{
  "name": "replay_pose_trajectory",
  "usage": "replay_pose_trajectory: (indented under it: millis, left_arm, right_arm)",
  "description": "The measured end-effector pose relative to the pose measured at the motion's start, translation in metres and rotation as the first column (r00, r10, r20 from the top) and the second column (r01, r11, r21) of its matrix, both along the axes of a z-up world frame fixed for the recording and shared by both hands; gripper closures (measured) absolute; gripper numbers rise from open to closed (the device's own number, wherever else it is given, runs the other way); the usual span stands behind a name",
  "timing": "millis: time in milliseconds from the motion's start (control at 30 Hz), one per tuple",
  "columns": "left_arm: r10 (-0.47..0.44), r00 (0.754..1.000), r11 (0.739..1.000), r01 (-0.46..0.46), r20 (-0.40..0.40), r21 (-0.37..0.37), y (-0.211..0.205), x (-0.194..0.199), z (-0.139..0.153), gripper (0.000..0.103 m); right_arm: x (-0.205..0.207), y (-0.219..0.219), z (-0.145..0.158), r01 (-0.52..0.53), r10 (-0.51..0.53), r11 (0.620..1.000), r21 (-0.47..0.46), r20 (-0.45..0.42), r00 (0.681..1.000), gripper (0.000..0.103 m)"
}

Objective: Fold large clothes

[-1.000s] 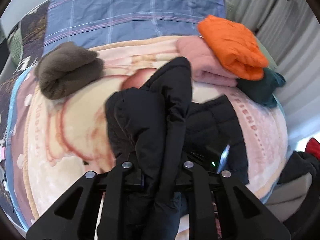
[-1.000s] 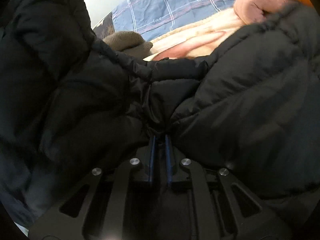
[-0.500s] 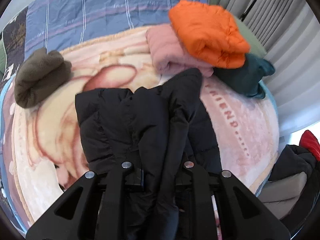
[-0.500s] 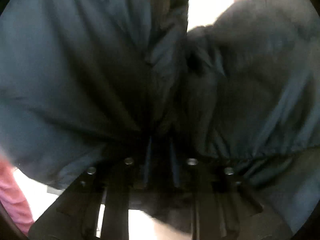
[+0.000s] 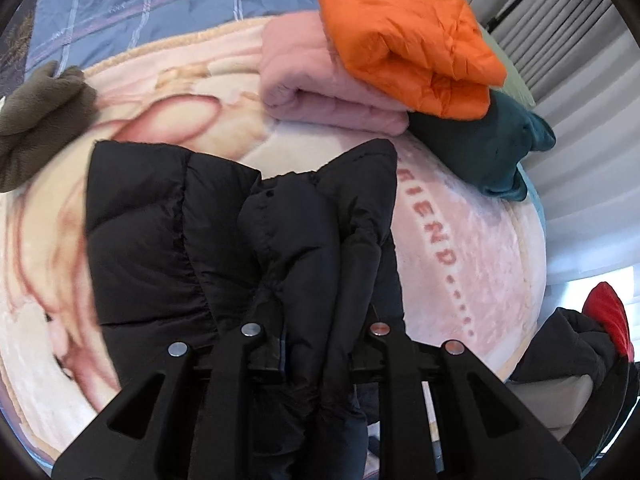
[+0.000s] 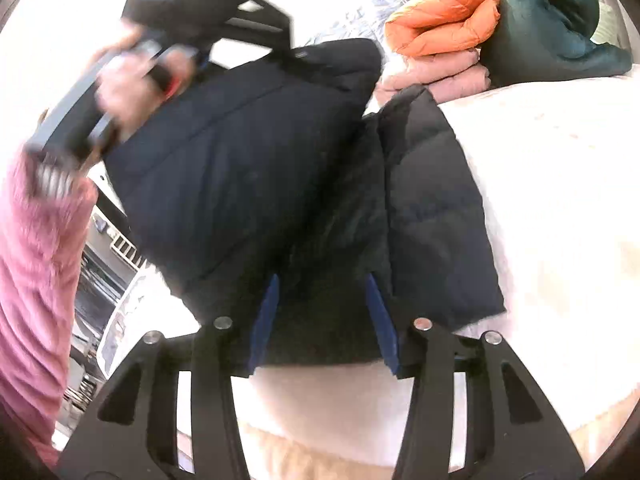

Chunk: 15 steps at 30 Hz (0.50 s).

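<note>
Clamping a thick fold of the black puffer jacket [image 5: 168, 232], my left gripper [image 5: 312, 344] holds it above the pink blanket [image 5: 472, 240]. My right gripper [image 6: 324, 308] stands spread, blue pads apart at the jacket's hem, touching or not I cannot tell. Bare blanket lies right of the jacket. Beyond sit the stacked orange jacket [image 5: 408, 36], pink fleece [image 5: 320, 80] and teal garment [image 5: 488, 144]. Only my right view shows my left hand [image 6: 136, 76]; only my left shows the brown fleece [image 5: 40, 120].
</note>
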<state>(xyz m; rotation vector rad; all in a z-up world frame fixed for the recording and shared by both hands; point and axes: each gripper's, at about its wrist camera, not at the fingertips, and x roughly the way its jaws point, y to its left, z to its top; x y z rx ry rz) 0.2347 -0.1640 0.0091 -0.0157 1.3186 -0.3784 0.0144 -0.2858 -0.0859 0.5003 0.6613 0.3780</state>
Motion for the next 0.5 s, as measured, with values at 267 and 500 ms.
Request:
replay_pose_trajectory:
  millis: [267,500]
  left_arm:
    - [-0.021,1.0,1.0,0.021,-0.008,-0.011,-0.027,0.006,-0.024,0.063]
    - [-0.168,0.983,0.972,0.177,0.072,-0.153,-0.046,-0.01,0.006,0.047]
  right_arm:
    - [-0.01,-0.012,0.004,0.035,-0.035,0.999,-0.041,0.015,0.999,0.044]
    - [-0.024,-0.019,0.024,0.023,-0.019,0.998,-0.059,0.076,0.997,0.027]
